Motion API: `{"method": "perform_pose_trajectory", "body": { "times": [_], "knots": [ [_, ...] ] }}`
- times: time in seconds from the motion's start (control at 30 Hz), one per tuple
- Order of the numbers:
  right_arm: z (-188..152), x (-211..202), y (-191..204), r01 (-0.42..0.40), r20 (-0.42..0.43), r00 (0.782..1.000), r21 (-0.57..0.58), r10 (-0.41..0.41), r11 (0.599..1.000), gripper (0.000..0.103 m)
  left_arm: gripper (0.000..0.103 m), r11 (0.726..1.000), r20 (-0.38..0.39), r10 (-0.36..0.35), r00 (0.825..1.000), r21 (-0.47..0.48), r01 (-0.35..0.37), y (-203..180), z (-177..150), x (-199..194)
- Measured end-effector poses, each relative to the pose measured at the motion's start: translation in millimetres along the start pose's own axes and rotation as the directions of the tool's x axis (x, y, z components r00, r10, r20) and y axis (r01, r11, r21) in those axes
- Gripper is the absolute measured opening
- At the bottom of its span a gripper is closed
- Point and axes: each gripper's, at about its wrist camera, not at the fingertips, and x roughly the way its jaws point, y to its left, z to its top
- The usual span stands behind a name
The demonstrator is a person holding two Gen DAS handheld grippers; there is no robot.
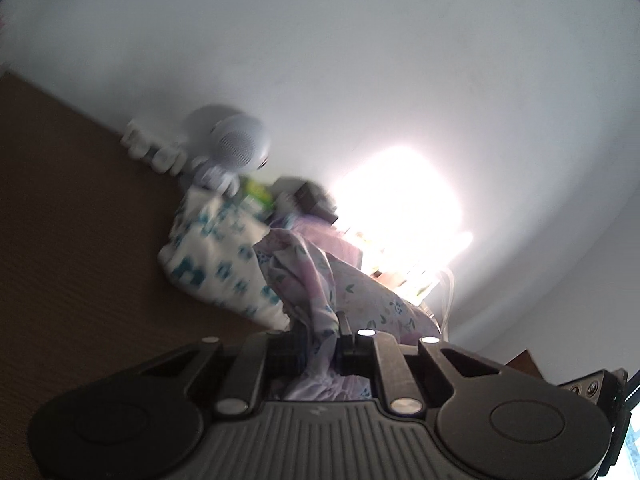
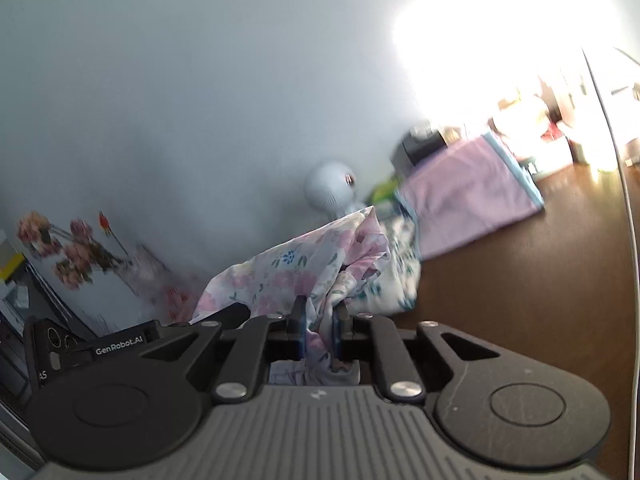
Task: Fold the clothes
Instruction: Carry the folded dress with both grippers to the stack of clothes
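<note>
The left tool [image 1: 322, 338] is clenched on a bunch of pale floral garment [image 1: 304, 268], pink and lilac blooms with small blue sprigs; the cloth runs between its two dark fingers [image 1: 343, 326] and down into the gap behind them. The right tool [image 2: 319, 322] likewise grasps the same floral garment [image 2: 304, 264], a fold of it pinched between the pads and rising in a peak above them. Both tools hold the cloth lifted clear of the brown desk [image 1: 60, 220].

Taking the floral garment as the landmark: just behind it, lying on the desk, is a white garment with teal print [image 1: 212, 256], crumpled and partly covered by the floral cloth's edge. Farther behind stands a round white fan [image 1: 240, 142] against the pale wall [image 1: 360, 60]. In the right wrist view, beyond the floral garment and to its right, a folded lilac cloth with a light blue border [image 2: 472, 196] lies flat on the desk, with a dark box [image 2: 416, 146] at its far end. Beside the fan sits something green [image 1: 260, 192], too blurred to identify. A glaring bright patch [image 1: 396, 204] washes out the area past the lilac cloth.
</note>
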Motion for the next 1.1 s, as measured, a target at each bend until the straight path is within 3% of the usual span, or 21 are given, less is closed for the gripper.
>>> {"method": "perform_pose_trajectory", "body": {
  "times": [0.1,0.23,0.4,0.6,0.7,0.77,0.87,0.93,1.0,1.07,1.1],
  "knots": [
    [31,25,2,0.011,0.003,1.000,0.014,-0.012,1.000,0.011,0.011,1.000,0.018,-0.004,1.000,0.030,0.003,0,35,12],
    [54,71,-4,0.015,-0.036,0.999,0.054,-0.013,0.998,0.011,0.011,0.999,0.029,0.001,1.000,-0.052,0.001,34,63,31],
    [56,113,-18,0.048,-0.080,0.996,0.047,-0.044,0.998,0.011,0.011,0.997,0.036,0.026,0.999,-0.076,-0.023,70,66,51],
    [50,144,-41,0.106,-0.116,0.988,0.058,-0.098,0.993,0.012,0.012,0.992,-0.039,0.035,0.999,-0.124,-0.040,106,69,93],
    [44,148,-41,0.139,-0.099,0.986,0.032,-0.136,0.990,0.022,0.018,0.991,-0.045,0.034,0.998,-0.129,-0.040,114,64,100],
    [44,144,-38,0.163,-0.059,0.985,0.006,-0.163,0.987,0.048,0.027,0.988,-0.032,0.029,0.999,-0.148,-0.034,119,62,99],
    [47,132,-31,0.203,0.030,0.979,-0.053,-0.201,0.978,0.052,0.030,0.988,-0.022,0.029,0.999,-0.148,-0.032,121,67,91],
    [52,120,-23,0.257,0.122,0.962,-0.101,-0.245,0.961,0.052,0.032,0.991,0.032,0.088,0.996,-0.101,-0.084,111,74,77],
    [56,105,-18,0.292,0.230,0.938,-0.126,-0.259,0.948,0.049,0.033,0.986,0.136,0.162,0.977,-0.049,-0.157,93,78,61],
    [56,106,-11,0.238,0.258,0.947,-0.168,-0.191,0.956,0.023,0.033,0.982,0.256,0.180,0.950,0.009,-0.189,70,79,47],
    [56,107,-8,0.206,0.266,0.952,-0.192,-0.151,0.960,0.021,0.033,0.979,0.303,0.175,0.937,0.044,-0.197,59,80,44]
  ]
}}
